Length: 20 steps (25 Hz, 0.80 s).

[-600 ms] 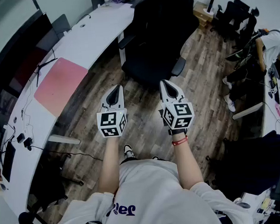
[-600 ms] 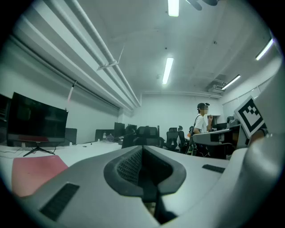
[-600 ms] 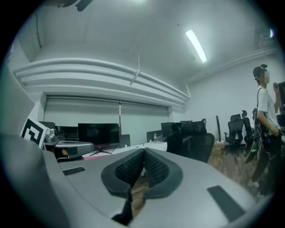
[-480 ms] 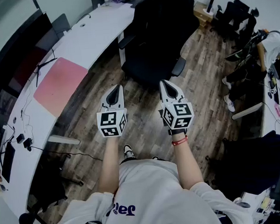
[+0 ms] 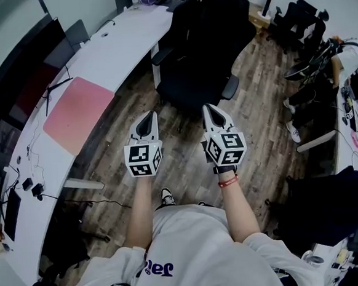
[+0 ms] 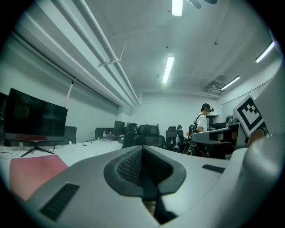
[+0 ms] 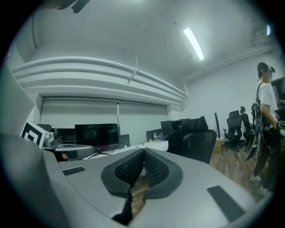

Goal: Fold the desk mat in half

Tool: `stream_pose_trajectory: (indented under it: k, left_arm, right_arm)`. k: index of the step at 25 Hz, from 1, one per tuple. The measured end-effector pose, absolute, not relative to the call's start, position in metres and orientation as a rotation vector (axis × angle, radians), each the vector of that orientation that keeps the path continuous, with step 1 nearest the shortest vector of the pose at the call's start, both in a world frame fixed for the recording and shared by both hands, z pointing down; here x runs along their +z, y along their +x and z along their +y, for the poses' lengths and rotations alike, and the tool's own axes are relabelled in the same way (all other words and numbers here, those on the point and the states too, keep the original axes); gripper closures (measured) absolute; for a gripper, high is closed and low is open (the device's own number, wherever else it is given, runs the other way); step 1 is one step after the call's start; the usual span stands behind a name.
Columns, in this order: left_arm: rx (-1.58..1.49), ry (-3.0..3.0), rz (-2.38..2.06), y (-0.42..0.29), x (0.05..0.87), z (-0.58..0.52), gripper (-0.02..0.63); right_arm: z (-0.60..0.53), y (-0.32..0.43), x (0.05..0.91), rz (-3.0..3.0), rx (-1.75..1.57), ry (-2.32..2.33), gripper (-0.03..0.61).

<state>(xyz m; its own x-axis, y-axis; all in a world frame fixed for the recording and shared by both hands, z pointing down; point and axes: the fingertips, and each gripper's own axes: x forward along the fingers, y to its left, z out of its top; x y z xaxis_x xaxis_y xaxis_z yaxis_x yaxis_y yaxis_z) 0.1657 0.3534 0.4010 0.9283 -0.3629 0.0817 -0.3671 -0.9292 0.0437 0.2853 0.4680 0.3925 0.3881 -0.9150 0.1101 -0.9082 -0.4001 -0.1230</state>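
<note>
The pink desk mat [image 5: 78,114] lies flat and unfolded on the long white curved desk [image 5: 115,36] at the left; its corner also shows in the left gripper view as the mat [image 6: 33,171]. Both grippers hang in the air over the wooden floor, well right of the mat and touching nothing. My left gripper [image 5: 147,116] is shut and empty, its jaws pressed together in the left gripper view [image 6: 141,153]. My right gripper [image 5: 211,110] is shut and empty too, as the right gripper view [image 7: 143,156] shows.
A black office chair [image 5: 205,41] stands just beyond the grippers. A dark monitor [image 5: 10,78] and cables sit on the desk behind the mat. More chairs [image 5: 299,19] and a person [image 7: 266,111] stand at the far right.
The view has shifted slightly; the grippers stay side by side and shut, and the mat has not moved.
</note>
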Motion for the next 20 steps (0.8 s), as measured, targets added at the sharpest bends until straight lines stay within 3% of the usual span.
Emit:
stream_pose_trajectory:
  k: [10, 20]
  left_arm:
    - [0.137, 2.986, -0.618, 0.147, 0.413, 0.297, 0.594]
    - [0.137, 2.918, -0.838, 0.078, 0.420, 0.217, 0.594]
  right_arm:
    - [0.397, 0.262, 0.397, 1.786, -0.284, -2.515, 0.563]
    - [0.304, 0.197, 0.397, 1.982, -0.282, -2.414, 0.569]
